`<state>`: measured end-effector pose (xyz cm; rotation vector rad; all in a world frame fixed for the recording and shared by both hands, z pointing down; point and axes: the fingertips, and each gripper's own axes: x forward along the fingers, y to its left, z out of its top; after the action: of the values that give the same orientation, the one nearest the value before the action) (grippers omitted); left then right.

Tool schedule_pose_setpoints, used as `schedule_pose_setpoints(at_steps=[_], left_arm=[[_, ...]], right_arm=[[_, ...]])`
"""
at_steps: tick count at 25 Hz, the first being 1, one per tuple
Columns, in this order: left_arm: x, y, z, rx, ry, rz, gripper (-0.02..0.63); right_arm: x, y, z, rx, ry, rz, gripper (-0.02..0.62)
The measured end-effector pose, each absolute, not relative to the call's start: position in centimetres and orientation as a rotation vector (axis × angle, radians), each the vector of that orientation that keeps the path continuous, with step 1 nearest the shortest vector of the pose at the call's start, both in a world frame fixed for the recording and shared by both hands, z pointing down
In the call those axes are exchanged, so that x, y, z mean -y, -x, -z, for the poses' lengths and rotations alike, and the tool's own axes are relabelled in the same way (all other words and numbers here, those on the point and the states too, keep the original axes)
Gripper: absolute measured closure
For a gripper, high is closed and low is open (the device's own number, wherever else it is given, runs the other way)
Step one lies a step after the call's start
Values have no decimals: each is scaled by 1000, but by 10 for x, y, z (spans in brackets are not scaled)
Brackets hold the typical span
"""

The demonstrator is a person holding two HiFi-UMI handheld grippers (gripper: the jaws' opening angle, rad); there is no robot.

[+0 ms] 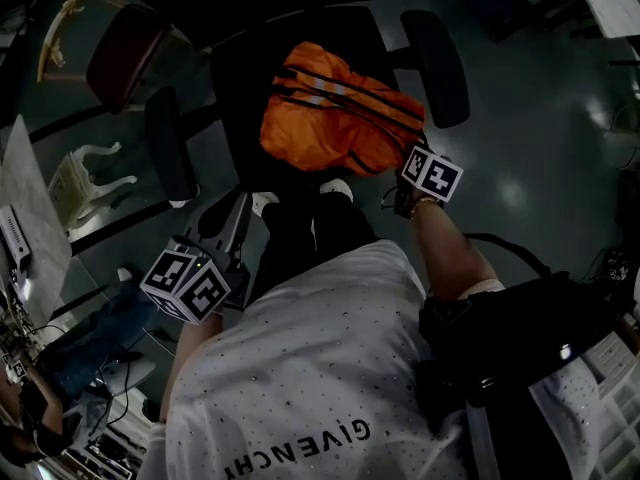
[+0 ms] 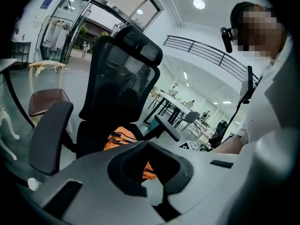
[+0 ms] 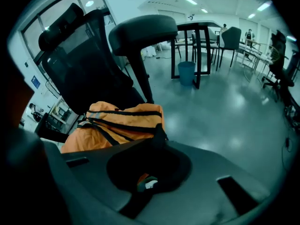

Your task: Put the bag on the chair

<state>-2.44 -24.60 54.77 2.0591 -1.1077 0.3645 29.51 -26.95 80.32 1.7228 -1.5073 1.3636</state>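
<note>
Right gripper view: right tongs (image 3: 156, 138) are together, pinched on a black strap of the orange bag (image 3: 117, 123) right at the tips. The bag is slumped on the seat of the black office chair (image 3: 89, 74), just below one armrest (image 3: 143, 29). It has black straps and a grey stripe across the top, with no readable print.

Left gripper view: left tongs (image 2: 145, 144) are together with nothing between them. They point at the chair, and the bag shows past the tips.

Head view: the bag sits on the right half of the seat and reaches the seat's right edge. There is an armrest on either side. Right tongs are at the bag's front right corner, near the seat's front edge. Left tongs are off the seat, out past its front left corner and well apart from the bag.

Writing:
- The person's white shirt (image 1: 320, 368) reads "GIVENCHY" on the front, upside down from the head camera.
- The marker cube (image 1: 432, 175) on the right tongs shows black-and-white square patterns, no letters.
- The blue sign (image 2: 47, 1) high on the glass wall is too small to read.
</note>
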Motion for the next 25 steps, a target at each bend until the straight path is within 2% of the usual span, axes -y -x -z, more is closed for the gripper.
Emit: schedule_pose_setpoints(at_steps=[8, 17, 25], left_arm=[[244, 28, -550, 1089, -2066, -391, 611], [243, 33, -559, 1109, -2046, -402, 611], [245, 37, -562, 1149, -2029, -387, 611]], right_arm=[[258, -301, -812, 1471, -1750, -1394, 589], [252, -326, -827, 1372, -1716, -1342, 535], [248, -331, -838, 1411, -1655, -1378, 528]])
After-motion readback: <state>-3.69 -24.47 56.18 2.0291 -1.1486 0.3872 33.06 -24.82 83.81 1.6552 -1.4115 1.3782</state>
